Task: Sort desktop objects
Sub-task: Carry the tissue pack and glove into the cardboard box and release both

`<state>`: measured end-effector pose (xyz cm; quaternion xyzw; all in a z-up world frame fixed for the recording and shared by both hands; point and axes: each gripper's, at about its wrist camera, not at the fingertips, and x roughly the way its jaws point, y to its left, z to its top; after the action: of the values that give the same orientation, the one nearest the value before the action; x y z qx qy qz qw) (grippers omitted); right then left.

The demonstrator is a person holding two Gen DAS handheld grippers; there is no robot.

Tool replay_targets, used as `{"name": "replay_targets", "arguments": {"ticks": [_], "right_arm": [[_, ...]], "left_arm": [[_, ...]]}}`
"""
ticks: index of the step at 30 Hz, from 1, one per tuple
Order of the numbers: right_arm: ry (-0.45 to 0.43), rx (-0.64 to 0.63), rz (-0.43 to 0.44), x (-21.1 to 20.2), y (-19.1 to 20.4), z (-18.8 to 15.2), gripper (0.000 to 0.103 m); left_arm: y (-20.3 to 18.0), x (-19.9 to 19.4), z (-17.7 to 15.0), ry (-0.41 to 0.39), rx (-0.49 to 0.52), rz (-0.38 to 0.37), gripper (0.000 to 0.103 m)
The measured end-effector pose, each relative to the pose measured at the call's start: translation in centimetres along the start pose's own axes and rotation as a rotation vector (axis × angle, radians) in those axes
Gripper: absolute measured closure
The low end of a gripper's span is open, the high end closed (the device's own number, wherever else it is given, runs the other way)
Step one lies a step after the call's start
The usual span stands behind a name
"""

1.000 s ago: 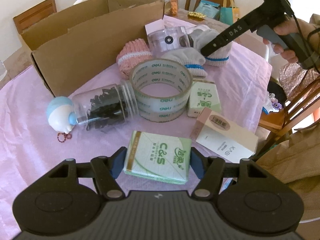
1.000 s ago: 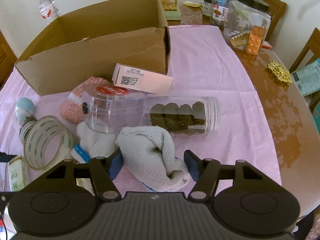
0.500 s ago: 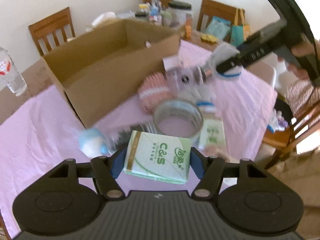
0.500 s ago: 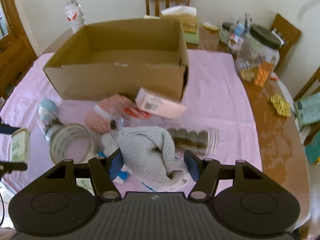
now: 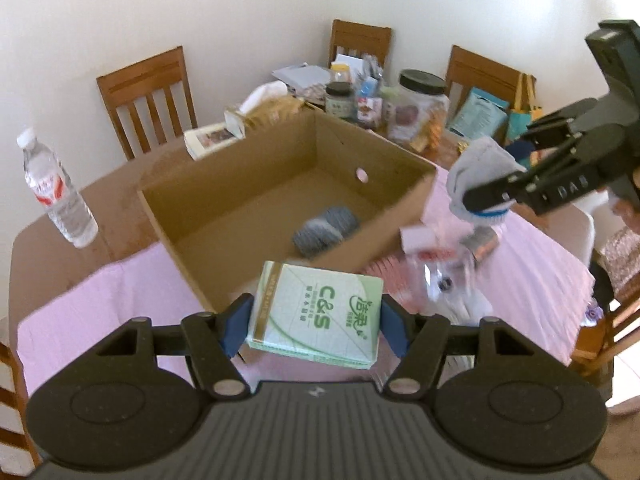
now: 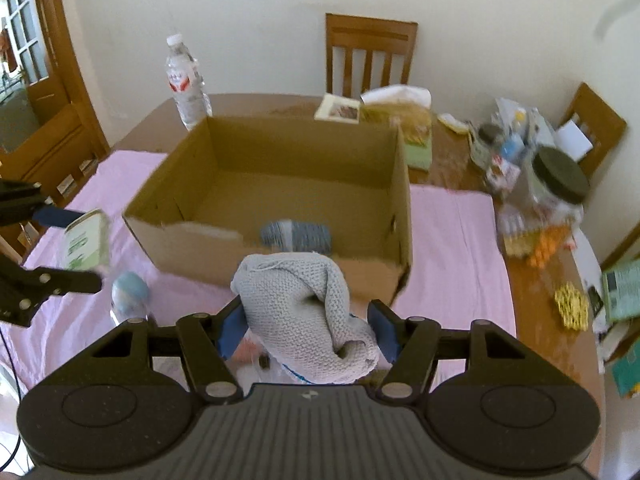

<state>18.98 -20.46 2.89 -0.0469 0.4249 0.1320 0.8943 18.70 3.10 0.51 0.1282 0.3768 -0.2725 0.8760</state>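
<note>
At the bottom centre of the left wrist view, the left gripper (image 5: 315,322) is clamped on a green tissue pack (image 5: 316,318); at the bottom centre of the right wrist view, the right gripper (image 6: 306,324) is clamped on a grey knitted sock (image 6: 298,312); beyond both, mid-frame, the open cardboard box (image 6: 280,256) sits on the pink cloth (image 6: 452,240), a grey-blue rolled item (image 6: 297,236) inside; a water bottle (image 6: 186,80) stands upper left, behind the box.

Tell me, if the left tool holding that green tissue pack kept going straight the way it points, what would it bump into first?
Probably the near wall of the cardboard box, just ahead of the left tool and its green tissue pack. Depth is hard to judge; it might clear the rim and land inside.
</note>
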Motion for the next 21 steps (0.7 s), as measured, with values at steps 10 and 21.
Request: {"name": "replay_targets", "arguments": {"ticks": [10, 21], "right_arm": [[-0.017, -0.008, 0.063, 2.7, 0.5, 5.8, 0.034], [0.022, -0.021, 0.049, 7.5, 0.4, 9.1, 0.027]], "left_arm": [[1.8, 2.9, 5.5, -0.020, 0.001, 0.026, 0.037], [4.6, 6.7, 7.2, 0.023, -0.059, 0.087, 0.023]]}}
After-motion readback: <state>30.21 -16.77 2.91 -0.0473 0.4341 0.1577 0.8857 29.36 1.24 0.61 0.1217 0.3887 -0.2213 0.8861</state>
